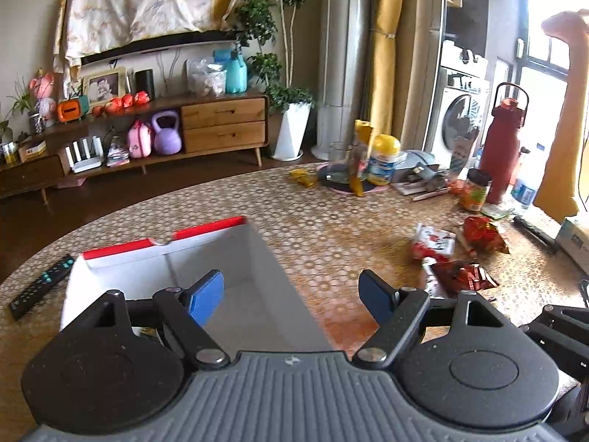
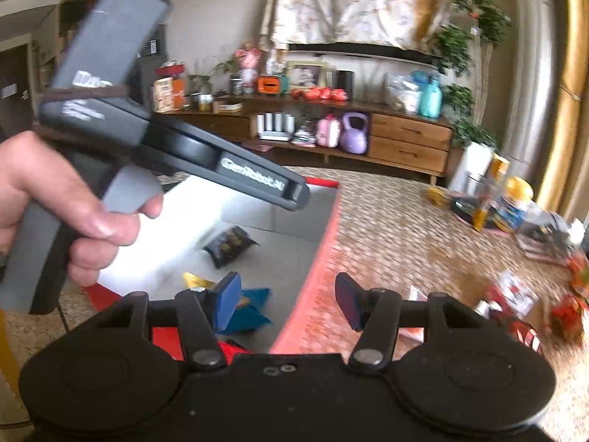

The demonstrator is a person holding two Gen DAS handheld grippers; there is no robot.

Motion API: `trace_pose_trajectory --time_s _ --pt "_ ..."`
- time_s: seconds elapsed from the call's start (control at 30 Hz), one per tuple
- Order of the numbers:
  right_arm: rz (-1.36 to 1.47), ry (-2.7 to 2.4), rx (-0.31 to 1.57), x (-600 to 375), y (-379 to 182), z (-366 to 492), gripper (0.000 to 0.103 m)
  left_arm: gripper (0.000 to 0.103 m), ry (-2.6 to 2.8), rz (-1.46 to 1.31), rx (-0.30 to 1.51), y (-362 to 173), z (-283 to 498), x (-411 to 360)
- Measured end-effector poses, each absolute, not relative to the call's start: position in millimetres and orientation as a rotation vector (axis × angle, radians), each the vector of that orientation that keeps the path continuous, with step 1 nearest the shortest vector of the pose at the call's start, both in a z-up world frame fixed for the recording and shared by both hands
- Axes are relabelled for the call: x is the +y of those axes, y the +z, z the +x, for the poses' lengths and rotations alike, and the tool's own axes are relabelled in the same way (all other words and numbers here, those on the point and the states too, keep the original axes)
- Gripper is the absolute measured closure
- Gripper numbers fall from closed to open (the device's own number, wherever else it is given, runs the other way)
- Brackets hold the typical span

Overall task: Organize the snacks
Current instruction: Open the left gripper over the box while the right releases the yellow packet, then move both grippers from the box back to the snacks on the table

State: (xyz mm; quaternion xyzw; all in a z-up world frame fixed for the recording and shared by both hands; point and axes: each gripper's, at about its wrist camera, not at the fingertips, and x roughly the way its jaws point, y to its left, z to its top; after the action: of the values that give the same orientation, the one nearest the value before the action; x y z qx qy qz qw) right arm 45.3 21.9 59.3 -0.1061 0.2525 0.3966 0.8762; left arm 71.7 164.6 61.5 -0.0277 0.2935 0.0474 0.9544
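Note:
A box [image 1: 162, 246] with a red rim and white walls stands on the patterned round table [image 1: 331, 213]. My left gripper [image 1: 291, 294] hangs open over the box's right wall, nothing between its blue pads. Right of it lie red snack packets [image 1: 460, 276] and a red-and-white packet [image 1: 434, 239]. In the right wrist view my right gripper [image 2: 288, 296] is open above the box's red rim [image 2: 316, 276], holding nothing. Inside the box lie a black packet [image 2: 228, 245], a blue packet [image 2: 254, 313] and a yellow one [image 2: 195, 280]. A hand [image 2: 55, 199] grips the left tool's handle.
A remote control [image 1: 40, 287] lies left of the box. At the table's far side stand a yellow-lidded can [image 1: 383, 158], a glass [image 1: 340, 154], a dark red bottle [image 1: 504, 143] and a jar [image 1: 475, 191]. A black pen [image 1: 533, 228] and a white carton [image 1: 574, 239] sit at the right edge.

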Motion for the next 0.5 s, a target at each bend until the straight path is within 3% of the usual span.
trace_pose_trajectory --time_s 0.5 --pt "-0.075 0.578 0.53 -63.9 37.5 77.0 0.047 0.022 0.032 -0.124 0.546 49.0 62.9 102.6"
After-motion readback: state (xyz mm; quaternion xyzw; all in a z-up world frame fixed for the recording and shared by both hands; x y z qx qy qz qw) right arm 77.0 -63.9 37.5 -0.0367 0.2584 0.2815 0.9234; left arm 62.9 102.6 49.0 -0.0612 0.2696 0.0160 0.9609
